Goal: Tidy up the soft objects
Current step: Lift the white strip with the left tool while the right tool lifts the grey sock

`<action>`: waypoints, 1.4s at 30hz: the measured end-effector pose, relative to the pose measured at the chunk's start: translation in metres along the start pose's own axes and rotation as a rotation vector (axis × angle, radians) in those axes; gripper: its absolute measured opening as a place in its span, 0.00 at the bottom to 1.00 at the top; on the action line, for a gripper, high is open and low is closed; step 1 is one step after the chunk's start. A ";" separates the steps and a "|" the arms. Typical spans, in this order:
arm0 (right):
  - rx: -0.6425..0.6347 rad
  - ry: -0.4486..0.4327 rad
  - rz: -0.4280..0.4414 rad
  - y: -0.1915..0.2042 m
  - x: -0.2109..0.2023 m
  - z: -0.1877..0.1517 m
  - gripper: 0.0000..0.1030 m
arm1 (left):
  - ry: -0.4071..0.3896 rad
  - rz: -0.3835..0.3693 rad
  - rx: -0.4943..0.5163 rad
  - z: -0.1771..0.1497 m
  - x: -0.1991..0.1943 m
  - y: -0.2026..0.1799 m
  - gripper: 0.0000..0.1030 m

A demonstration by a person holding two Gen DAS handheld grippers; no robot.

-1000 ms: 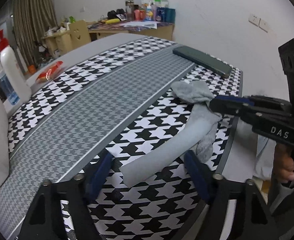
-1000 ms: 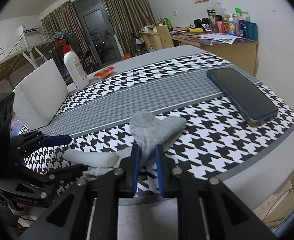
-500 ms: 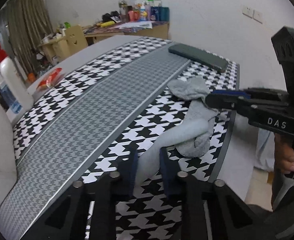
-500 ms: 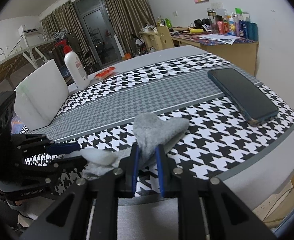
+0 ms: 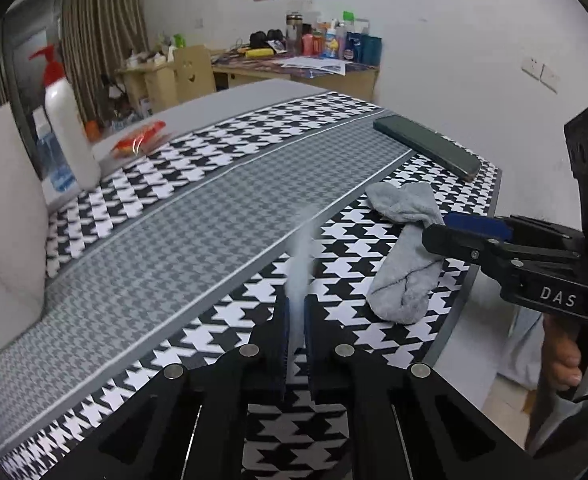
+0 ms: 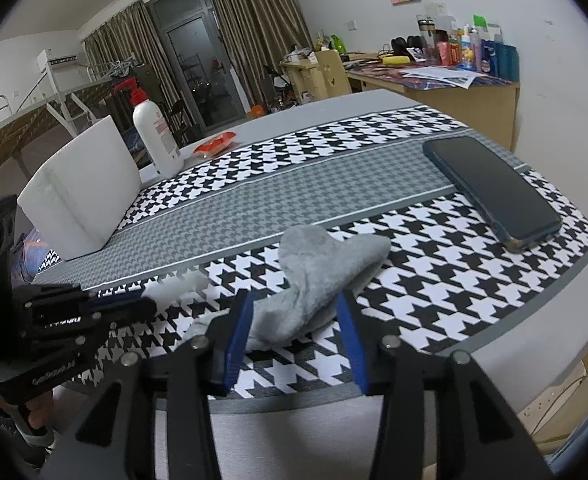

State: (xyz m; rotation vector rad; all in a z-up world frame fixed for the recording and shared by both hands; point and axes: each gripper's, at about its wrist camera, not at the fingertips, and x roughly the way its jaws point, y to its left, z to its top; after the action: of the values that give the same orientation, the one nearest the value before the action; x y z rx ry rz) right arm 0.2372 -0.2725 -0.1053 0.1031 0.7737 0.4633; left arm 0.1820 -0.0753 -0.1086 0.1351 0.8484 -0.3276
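Socks, two grey ones, are the soft things here. One, a lighter grey sock (image 5: 300, 258), is pinched between the nearly closed jaws of the left gripper (image 5: 296, 322), which have just been closing on it; it rises blurred from the pads in the lower middle of the left wrist view, lifted off the cloth. In the right wrist view the same sock shows as a pale smear (image 6: 175, 286) at the tip of that gripper, low on the left.

The darker grey sock (image 6: 314, 280) lies crumpled on the black-and-white houndstooth tablecloth (image 6: 434, 280), near the table's front edge in the lower middle of the right wrist view. The right gripper (image 6: 294, 320) straddles it: its jaws have just been opening and now stand apart, blue pads on either side of the sock, and whether the left pad brushes the fabric cannot be told. From the left wrist view this gripper (image 5: 438, 232) reaches in from the right edge, a hand (image 5: 566, 354) on its handle.

Beyond the socks, a dark smartphone (image 6: 490, 192) lies flat on the cloth at the right. At the far left stand a white foam block (image 6: 81, 192) and a white pump bottle (image 6: 155, 132) with a red top, with an orange packet (image 6: 215, 144) just beside the bottle.
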 end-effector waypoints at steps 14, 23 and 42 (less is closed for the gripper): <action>0.013 0.019 0.009 -0.003 0.004 -0.002 0.47 | 0.041 -0.026 0.026 0.004 0.018 -0.003 0.18; -0.013 0.031 -0.022 0.007 0.012 -0.001 0.47 | 0.003 -0.017 -0.017 0.003 0.007 0.003 0.11; -0.130 0.011 -0.040 0.049 0.002 0.000 0.10 | -0.094 -0.014 -0.079 -0.012 -0.039 0.021 0.11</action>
State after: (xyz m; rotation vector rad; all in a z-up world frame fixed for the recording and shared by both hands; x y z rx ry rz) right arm 0.2211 -0.2279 -0.0942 -0.0363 0.7528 0.4751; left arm 0.1568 -0.0435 -0.0872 0.0399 0.7685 -0.3109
